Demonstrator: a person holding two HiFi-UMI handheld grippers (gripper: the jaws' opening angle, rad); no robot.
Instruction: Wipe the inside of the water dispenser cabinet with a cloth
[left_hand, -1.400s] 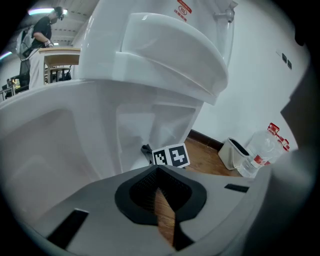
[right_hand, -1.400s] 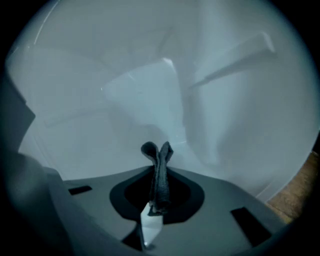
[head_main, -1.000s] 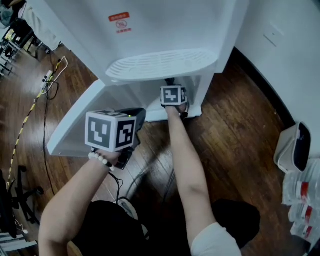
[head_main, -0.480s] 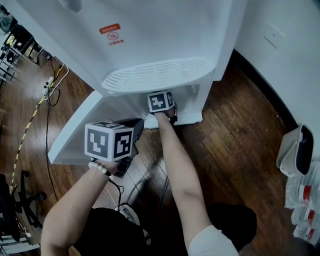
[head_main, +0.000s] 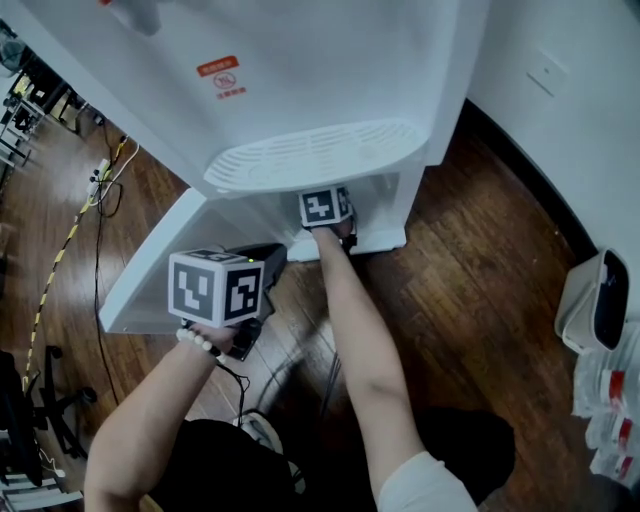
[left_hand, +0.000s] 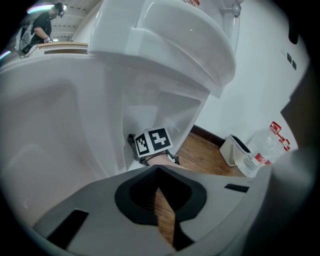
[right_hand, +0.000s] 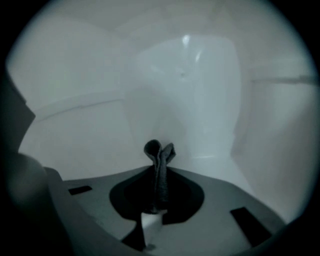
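Right gripper (right_hand: 156, 202): jaws clamped tight on the cloth (right_hand: 159, 159), a dark, nubby strip folded double, its looped end poking up past the tips. Left gripper (left_hand: 159, 192): jaws pinched together on nothing, held outside by the open door (head_main: 150, 270).

The cloth is inside the water dispenser cabinet (right_hand: 190, 100), close to the back wall; we can't tell whether it touches.

Trouble we'd watch for:
- Only a small tuft sticks out, so the hard jaw tips could scrape the wall instead.
- Drag could tug the fold loose.
- The forearm could knock the overhanging drip tray (head_main: 310, 150).

The walls look like smooth, glossy white plastic, rounded at the corners, and the tray is ribbed.
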